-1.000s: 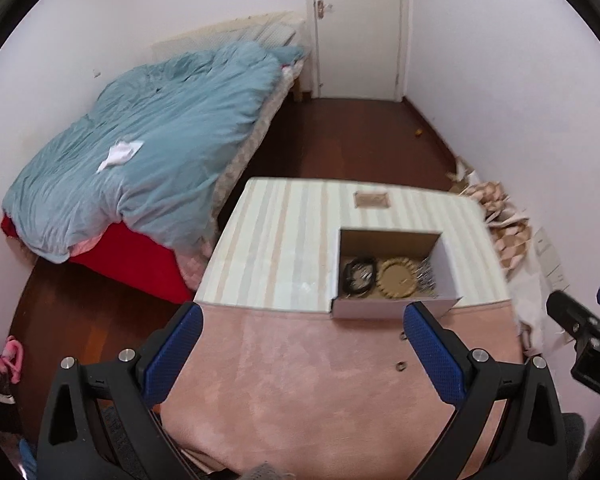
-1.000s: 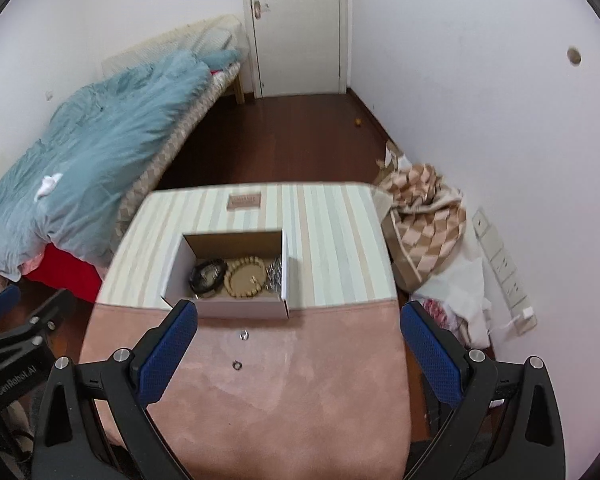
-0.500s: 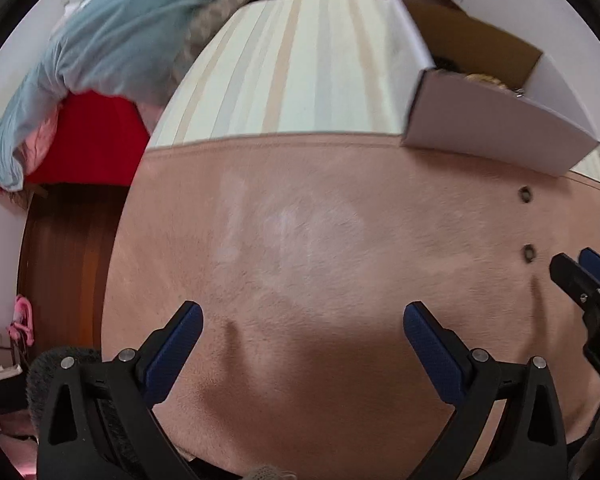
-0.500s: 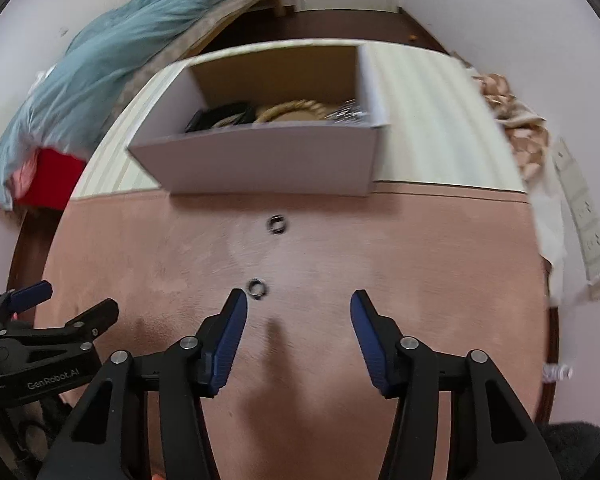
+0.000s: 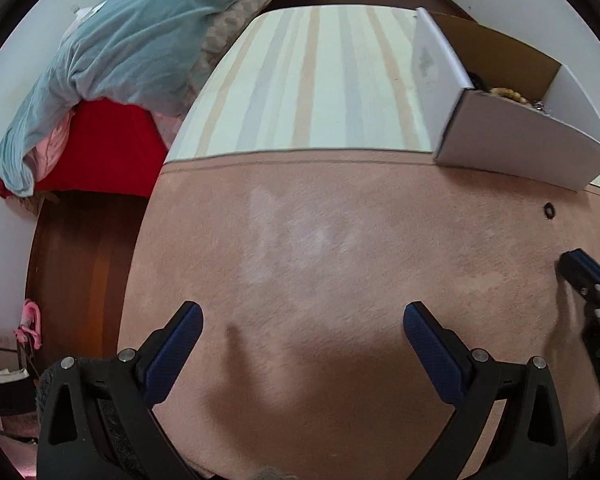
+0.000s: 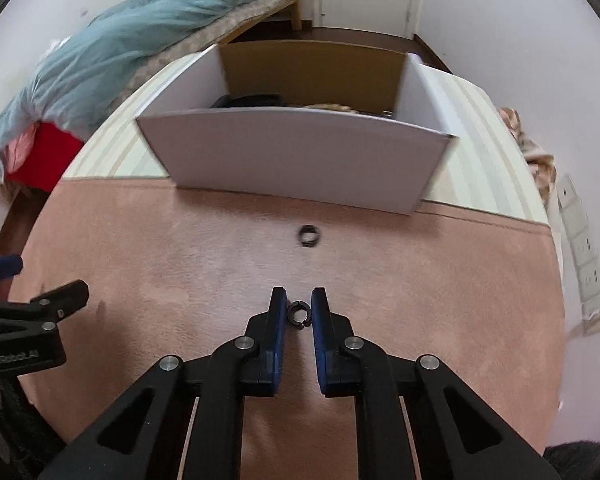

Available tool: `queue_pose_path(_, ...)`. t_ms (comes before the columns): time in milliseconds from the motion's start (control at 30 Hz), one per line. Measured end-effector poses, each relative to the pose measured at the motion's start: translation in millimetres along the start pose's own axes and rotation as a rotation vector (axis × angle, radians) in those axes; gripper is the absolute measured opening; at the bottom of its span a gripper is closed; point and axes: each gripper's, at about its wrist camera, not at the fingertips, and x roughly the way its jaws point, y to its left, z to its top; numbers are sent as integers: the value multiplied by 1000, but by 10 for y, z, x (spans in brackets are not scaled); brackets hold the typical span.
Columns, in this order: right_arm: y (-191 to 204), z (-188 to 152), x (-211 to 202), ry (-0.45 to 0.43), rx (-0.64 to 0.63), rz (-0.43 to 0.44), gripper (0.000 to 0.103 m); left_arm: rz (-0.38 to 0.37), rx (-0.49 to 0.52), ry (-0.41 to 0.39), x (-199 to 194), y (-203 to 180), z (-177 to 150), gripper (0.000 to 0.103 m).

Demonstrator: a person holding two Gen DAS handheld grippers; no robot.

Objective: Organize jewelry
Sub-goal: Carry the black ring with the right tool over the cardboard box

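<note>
The near ring (image 6: 299,313) lies on the pink cloth (image 6: 380,280) of the counter, right between the blue pads of the right gripper (image 6: 299,308). Its jaws have just been closing from wide open and now stand narrow around the ring, seemingly touching it on both sides, though I cannot be sure the pads press it yet. A second ring (image 6: 309,236) sits farther out, near the front wall of the white box (image 6: 292,160), which stands where the pink cloth meets the striped cloth (image 5: 320,80) and already holds a dark bracelet (image 6: 252,101) and a beaded one (image 6: 332,107). Both tools have dropped from a high view of the room to just above the cloth. The left gripper (image 5: 300,320) hangs over bare cloth with its jaws wide apart and nothing between them. By my judgement the first pickup is nearly made; a lift and a drop into the box would follow. The blue duvet (image 5: 120,48) covers the bed behind.
</note>
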Motion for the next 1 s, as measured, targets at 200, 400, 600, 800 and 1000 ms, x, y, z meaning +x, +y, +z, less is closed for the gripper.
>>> queue_pose_path(200, -668, 25, -227, -28, 155, -44, 13, -139, 32, -38, -92, -544, 204, 102)
queue_pose_path(400, -1144, 22, -195, -15, 258, -119, 13, -248, 55, -35, -45, -1090, 327, 77)
queue_pose_path(600, -1446, 25, -208, -29, 350, -146, 13, -241, 119, -69, -31, -1428, 363, 69)
queue_pose_path(800, -1477, 65, -155, -23, 335, -158, 13, -231, 166, -99, -36, -1611, 416, 40)
queue_pose_path(1000, -1401, 117, -233, -51, 272, -168, 13, -248, 184, -121, -12, -1621, 449, 10)
